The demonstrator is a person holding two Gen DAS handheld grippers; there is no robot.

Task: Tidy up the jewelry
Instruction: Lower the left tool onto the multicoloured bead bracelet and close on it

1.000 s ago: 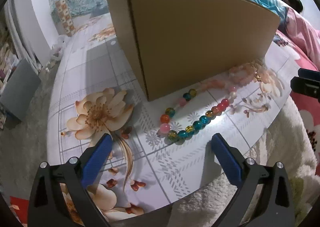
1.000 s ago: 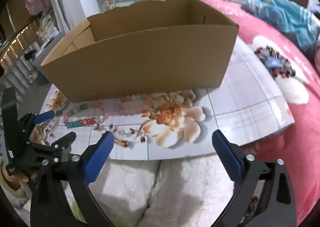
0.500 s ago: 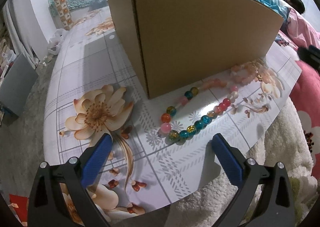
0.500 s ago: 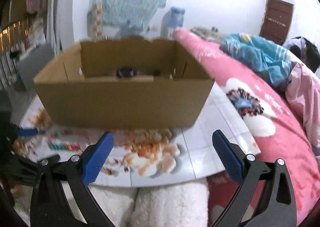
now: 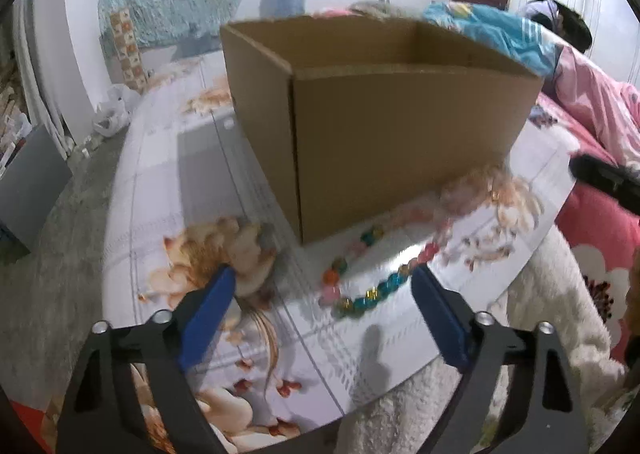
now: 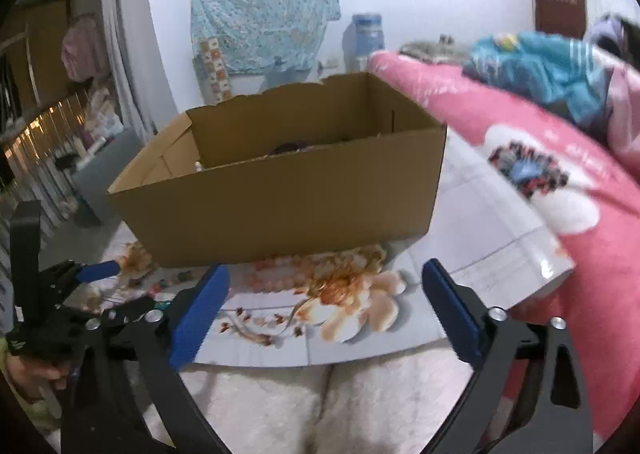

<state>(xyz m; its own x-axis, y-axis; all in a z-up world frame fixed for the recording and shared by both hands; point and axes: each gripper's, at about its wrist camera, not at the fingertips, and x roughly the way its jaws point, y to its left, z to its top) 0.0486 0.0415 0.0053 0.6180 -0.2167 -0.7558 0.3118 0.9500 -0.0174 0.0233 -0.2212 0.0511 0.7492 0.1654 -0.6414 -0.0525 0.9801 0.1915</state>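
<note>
Open cardboard box (image 6: 280,206) on a floral-print table (image 6: 492,254), a dark item lying inside by its far wall, too dim to identify. Pink bead string (image 6: 276,274) on the table just before the box's near wall; multicoloured beads (image 6: 168,284) further left, partly hidden by the left gripper (image 6: 116,286). Right gripper (image 6: 324,290) in the foreground, blue fingers (image 6: 200,306) spread wide with nothing between them, jaws just closing slightly; pink floral bedding (image 6: 560,182) at right.
</note>
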